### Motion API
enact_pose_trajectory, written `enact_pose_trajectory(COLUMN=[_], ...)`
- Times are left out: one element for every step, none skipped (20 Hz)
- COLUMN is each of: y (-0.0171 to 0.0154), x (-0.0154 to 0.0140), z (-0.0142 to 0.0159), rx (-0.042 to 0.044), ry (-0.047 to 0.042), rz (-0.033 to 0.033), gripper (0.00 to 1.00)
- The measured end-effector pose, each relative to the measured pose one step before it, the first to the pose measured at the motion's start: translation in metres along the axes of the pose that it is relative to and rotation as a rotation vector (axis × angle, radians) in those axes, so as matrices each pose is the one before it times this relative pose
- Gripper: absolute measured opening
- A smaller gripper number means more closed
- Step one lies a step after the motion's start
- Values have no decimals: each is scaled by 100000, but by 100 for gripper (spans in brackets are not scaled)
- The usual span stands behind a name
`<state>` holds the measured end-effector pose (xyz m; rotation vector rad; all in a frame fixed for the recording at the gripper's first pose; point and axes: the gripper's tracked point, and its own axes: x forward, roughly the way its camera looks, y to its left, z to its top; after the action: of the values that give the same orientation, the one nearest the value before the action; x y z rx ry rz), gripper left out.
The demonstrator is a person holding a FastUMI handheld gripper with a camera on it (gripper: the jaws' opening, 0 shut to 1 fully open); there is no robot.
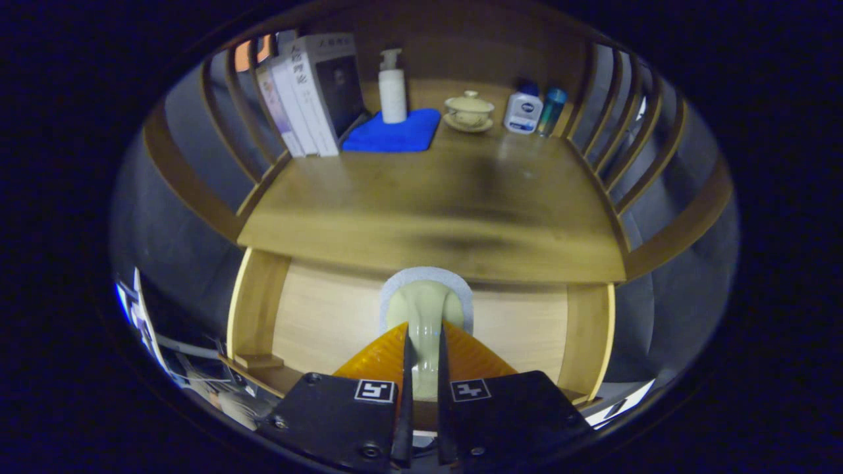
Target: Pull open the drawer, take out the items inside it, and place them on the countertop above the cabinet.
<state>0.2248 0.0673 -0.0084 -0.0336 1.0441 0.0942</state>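
books (pixel 309 92), pump bottle (pixel 392 89) (on blue cloth (pixel 395 133)), lidded teacup (pixel 469 109)

A pale wooden drawer front (pixel 329 316) sits beneath the countertop (pixel 428 204) of a slatted wooden cabinet, with its cream handle (pixel 425 309) mounted on a light arched backplate at the centre. The gripper (pixel 421 368) has its two fingers closed against either side of the handle's narrow stem, just below the countertop's front edge.

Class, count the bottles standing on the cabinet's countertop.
3: a pump bottle on the blue cloth; a white bottle and a teal bottle right of the lidded cup.
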Motion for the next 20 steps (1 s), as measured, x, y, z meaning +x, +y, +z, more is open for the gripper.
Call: enact_pose_trajectory(y=[-393,-200,19,-34,-122,-113,-99,-75,131,167,8,-71,30,206,177,22,-12,103,295,-19], x=[-126,-6,150,252,253,455,299,390,406,364,288,546,478,466,447,241,528,531,435,386], z=[927,1017,1041,807,725,982,852,775,766,635,618,608,655,610,476,215,36,103,199,121], rx=[308,636,1713,1212,1196,39,-159,535,921,689,-4,-525,167,830,421,-311,-629,-497,245,0], ry=[-1117,-767,-629,32,-91,-524,-34,191,192,547,-91,848,203,364,544,567,1073,1253,535,610], rz=[-1118,-407,-302,30,-368,-499,-801,-439,62,285,-242,-568,-159,241,13,-17,-153,274,301,-143], gripper=[18,18,18,18,18,18,18,18,18,18,18,18,18,18,18,18,18,18,18,18])
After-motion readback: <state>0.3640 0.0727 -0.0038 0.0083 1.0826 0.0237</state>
